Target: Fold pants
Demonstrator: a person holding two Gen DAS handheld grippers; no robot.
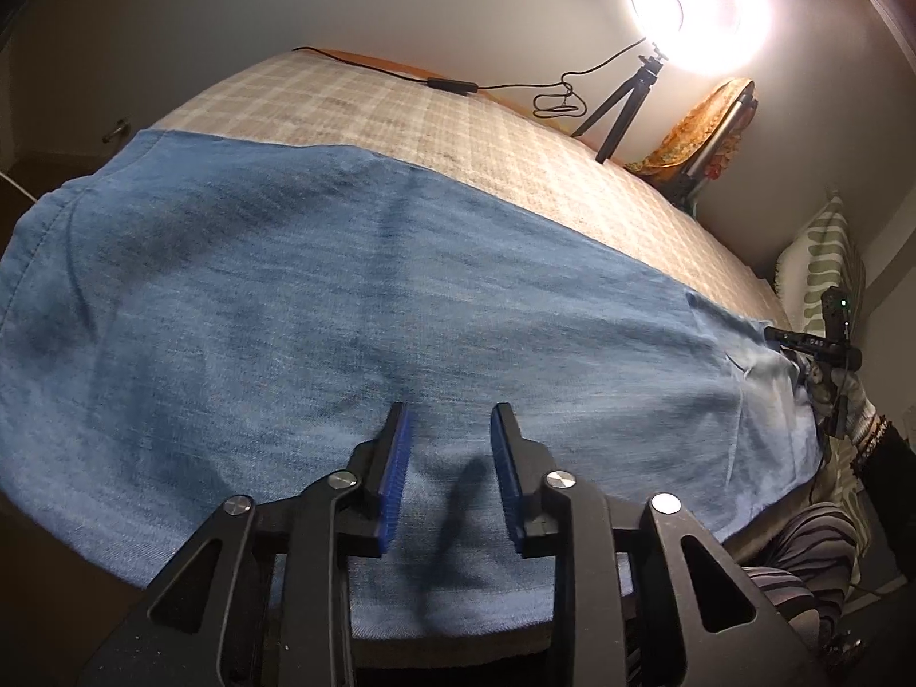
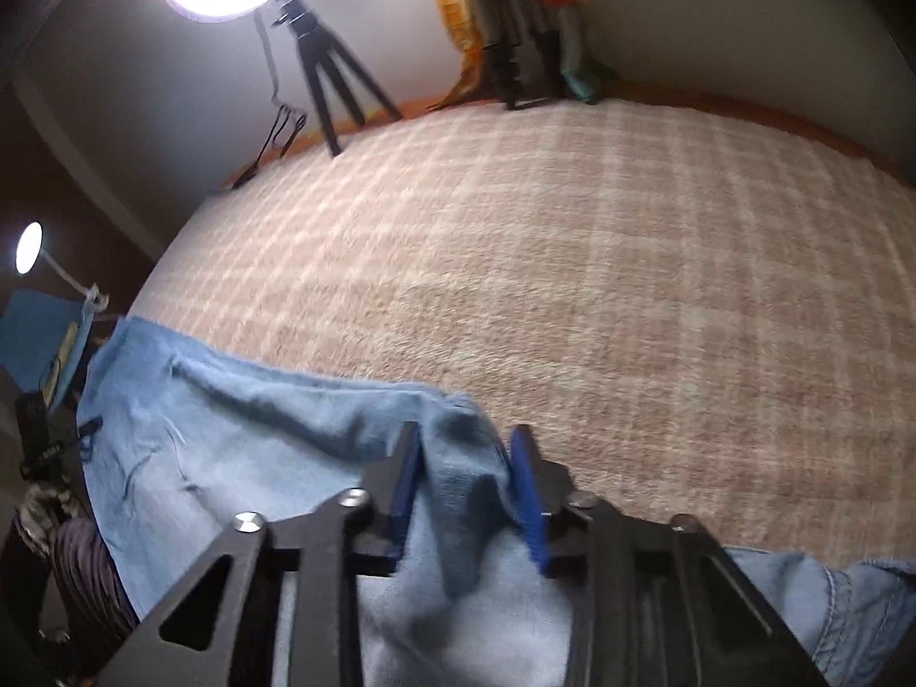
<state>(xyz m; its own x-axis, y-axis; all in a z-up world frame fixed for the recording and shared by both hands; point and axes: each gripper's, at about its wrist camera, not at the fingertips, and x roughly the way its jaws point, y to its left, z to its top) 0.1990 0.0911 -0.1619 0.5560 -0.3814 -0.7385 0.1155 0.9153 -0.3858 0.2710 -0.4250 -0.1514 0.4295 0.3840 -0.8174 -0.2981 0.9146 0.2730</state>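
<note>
Blue denim pants point(image 1: 320, 297) lie flat across the near side of a bed with a beige plaid blanket point(image 1: 458, 131). My left gripper point(image 1: 449, 429) is open and empty, just above the cloth near its front edge. In the right wrist view the pants point(image 2: 240, 458) lie at the lower left, with a raised fold of cloth between my fingers. My right gripper point(image 2: 466, 452) stands open around that fold and has not closed on it. The right gripper also shows at the far right of the left wrist view point(image 1: 813, 343).
A lit ring light on a small tripod point(image 1: 624, 109) stands at the far edge of the bed, with a black cable point(image 1: 446, 83) beside it. An orange cloth and a second tripod point(image 2: 515, 57) stand at the back. A patterned pillow point(image 1: 818, 263) lies at the right.
</note>
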